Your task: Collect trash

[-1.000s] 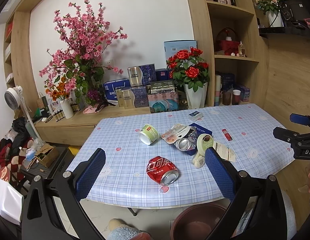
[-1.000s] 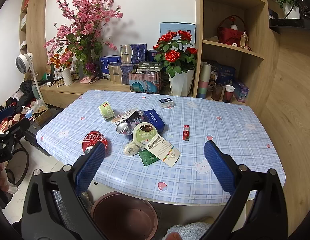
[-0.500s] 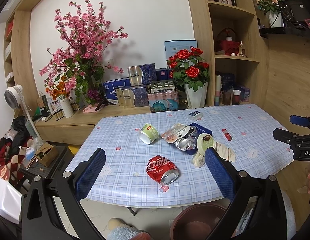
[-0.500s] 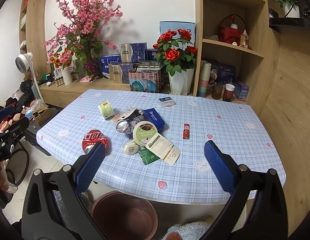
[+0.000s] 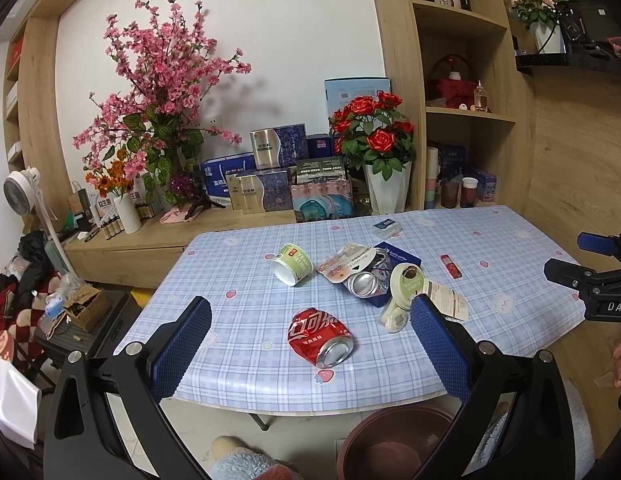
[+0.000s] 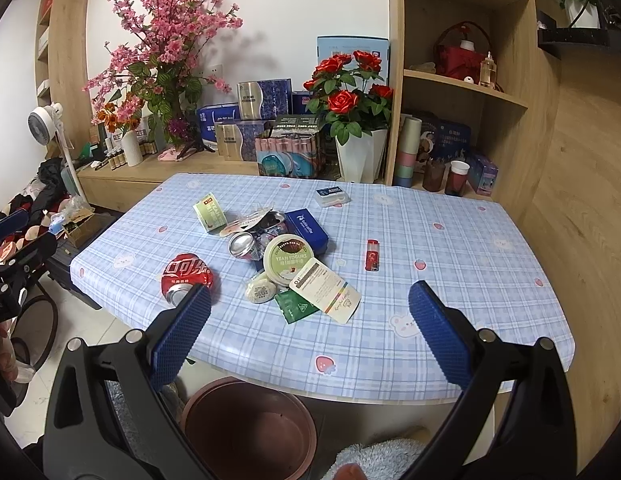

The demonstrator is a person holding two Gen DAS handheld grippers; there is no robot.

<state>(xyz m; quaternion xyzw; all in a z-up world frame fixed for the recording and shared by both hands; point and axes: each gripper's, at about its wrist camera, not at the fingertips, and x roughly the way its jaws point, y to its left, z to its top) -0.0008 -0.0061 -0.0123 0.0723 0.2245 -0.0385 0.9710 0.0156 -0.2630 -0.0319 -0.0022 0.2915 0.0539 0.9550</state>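
A crushed red cola can [image 5: 319,335] [image 6: 186,276] lies near the front edge of the blue checked table [image 5: 238,308] [image 6: 450,240]. Behind it sit a tipped green yogurt cup [image 5: 292,269] [image 6: 208,212], a silver can [image 5: 362,283] [image 6: 241,245], a green yogurt lid [image 5: 406,285] [image 6: 288,259], a paper card [image 6: 324,290], a green sachet [image 6: 296,306] and a blue packet [image 6: 306,226]. A brown bin [image 5: 386,444] [image 6: 248,428] stands on the floor under the table edge. My left gripper [image 5: 310,344] and right gripper [image 6: 308,332] both hang open, short of the table, holding nothing.
A red lighter [image 6: 372,255] and a small clear box [image 6: 331,196] lie further back on the table. A white vase of red roses [image 6: 358,152] and stacked boxes [image 6: 266,132] line the wooden sideboard. Clutter and a fan [image 5: 20,196] fill the floor at left.
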